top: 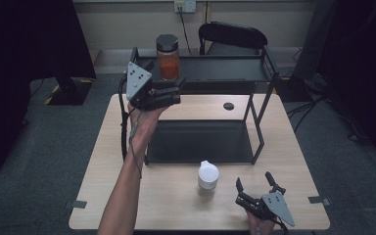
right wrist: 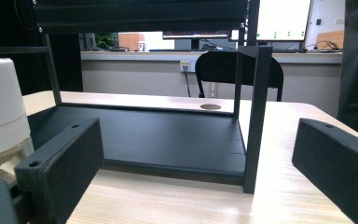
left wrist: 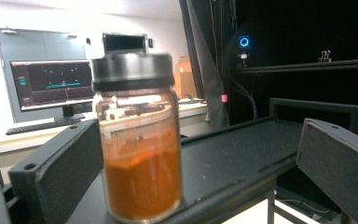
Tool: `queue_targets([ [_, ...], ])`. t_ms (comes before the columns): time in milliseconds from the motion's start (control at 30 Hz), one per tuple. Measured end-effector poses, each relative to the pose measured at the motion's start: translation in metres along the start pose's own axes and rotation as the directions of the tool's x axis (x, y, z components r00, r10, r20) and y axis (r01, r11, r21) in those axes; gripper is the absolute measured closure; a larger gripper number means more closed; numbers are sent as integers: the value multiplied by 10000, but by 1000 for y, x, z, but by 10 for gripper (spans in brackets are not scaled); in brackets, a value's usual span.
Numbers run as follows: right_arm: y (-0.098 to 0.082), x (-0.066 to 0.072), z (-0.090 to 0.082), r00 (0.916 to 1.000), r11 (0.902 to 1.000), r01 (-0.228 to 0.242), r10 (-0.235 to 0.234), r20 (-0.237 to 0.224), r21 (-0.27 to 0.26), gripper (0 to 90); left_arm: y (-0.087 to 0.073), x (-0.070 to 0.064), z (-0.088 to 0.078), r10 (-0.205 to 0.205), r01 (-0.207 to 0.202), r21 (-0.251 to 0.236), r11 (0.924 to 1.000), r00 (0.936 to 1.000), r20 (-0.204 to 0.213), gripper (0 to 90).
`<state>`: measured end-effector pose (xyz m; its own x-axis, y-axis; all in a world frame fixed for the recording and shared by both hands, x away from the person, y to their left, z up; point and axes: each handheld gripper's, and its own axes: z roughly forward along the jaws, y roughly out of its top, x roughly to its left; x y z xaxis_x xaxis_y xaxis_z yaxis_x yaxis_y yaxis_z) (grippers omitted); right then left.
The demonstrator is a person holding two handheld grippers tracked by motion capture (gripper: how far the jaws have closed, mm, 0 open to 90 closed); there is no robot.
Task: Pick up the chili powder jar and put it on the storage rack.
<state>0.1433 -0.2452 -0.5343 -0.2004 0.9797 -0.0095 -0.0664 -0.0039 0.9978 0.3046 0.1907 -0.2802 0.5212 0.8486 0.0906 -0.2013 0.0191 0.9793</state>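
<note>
A glass jar of orange powder (top: 168,58) with a black lid stands at the left end of the top shelf (top: 225,69) of a black rack. My left gripper (top: 178,88) is raised to that shelf, open. In the left gripper view the jar (left wrist: 140,149) stands at the shelf's edge (left wrist: 242,154) between the jaws of my left gripper (left wrist: 200,140), close to the left one. A white-lidded jar (top: 208,175) stands on the table in front of the rack. My right gripper (top: 253,179) rests open and empty at the table's front right, with the white-lidded jar (right wrist: 0,107) to its left.
The rack's lower shelf (top: 200,142) lies on the wooden table (top: 176,210), with a thin post (right wrist: 256,116) at its front right corner. A round hole (top: 228,105) sits in the tabletop behind. A black chair (top: 232,35) stands beyond the table.
</note>
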Motion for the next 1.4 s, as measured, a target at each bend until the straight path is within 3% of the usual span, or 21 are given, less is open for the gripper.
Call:
queue_targets([
  [533, 0, 0, 0, 10000, 10000, 0, 0, 21, 1, 8, -37, -7, -33, -545, 545, -78, 9985, 9985, 1, 0],
  [933, 0, 1, 0, 10000, 10000, -1, 1, 39, 2, 8, -58, -16, -63, -451, 450, -216, 9988, 9990, -64, 0],
  [1133, 0, 1, 0, 10000, 10000, -2, 2, 47, 1, 8, -69, -24, -74, -209, 204, -218, 9996, 9996, -209, 0],
  [1400, 0, 1, 0, 10000, 10000, -1, 1, 65, 1, 8, -84, -29, -89, -431, 428, -191, 9989, 9989, -160, 0],
])
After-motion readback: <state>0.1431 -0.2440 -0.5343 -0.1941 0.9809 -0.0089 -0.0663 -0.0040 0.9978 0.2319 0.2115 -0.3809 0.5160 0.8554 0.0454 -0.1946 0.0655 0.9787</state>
